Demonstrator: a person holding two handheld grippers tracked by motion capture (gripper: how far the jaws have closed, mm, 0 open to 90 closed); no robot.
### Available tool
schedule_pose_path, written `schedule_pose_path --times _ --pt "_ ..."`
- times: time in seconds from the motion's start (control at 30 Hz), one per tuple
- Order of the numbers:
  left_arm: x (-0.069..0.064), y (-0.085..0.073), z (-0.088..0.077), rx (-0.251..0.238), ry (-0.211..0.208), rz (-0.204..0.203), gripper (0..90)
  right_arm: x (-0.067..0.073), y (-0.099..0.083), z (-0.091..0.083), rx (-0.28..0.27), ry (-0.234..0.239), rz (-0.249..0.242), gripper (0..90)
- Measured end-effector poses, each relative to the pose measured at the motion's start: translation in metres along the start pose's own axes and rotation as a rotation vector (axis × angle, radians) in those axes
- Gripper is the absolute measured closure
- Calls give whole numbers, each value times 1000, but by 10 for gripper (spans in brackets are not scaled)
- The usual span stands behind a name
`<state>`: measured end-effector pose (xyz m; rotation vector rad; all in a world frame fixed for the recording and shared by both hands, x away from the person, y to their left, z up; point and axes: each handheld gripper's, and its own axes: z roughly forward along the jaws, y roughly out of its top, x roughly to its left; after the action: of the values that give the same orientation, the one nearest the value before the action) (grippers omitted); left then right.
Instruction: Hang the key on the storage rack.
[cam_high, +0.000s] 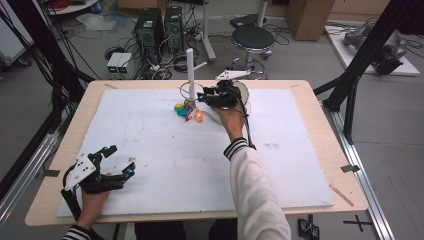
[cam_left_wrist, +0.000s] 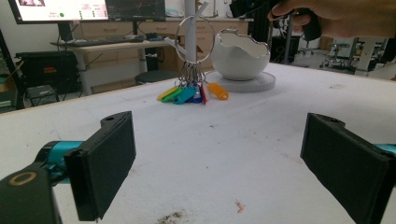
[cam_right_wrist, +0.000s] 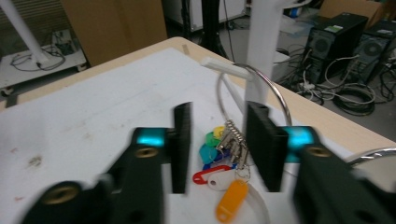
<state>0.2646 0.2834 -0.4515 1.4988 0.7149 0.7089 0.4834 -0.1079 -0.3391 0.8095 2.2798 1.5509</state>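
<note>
Metal key ring (cam_right_wrist: 252, 93) looks light and jangly; right gripper (cam_right_wrist: 218, 144) is released around its keys (cam_right_wrist: 233, 142), so pinch the ring itself.

We see a large metal key ring (cam_right_wrist: 252, 93) hooked over a short white peg (cam_right_wrist: 224, 67) on an upright white post (cam_high: 190, 67), upper center of the high view. From the ring's bottom hangs a bunch of small rings and plastic key tags (cam_left_wrist: 192, 93): yellow, green, blue, red, orange, 1 white. The tags fan out touching the white board. In the right gripper view they sit center frame.
</note>
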Motion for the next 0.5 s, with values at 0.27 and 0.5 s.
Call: schedule_pose_path --times 0.27,0.5 --pt "-1 0 0 -4 0 5 107 20 1 -22 -80 -57 19 8" --pt "0 -1 -1 -18 2 -2 107 41 5 -65 -123 -84 -49 8"
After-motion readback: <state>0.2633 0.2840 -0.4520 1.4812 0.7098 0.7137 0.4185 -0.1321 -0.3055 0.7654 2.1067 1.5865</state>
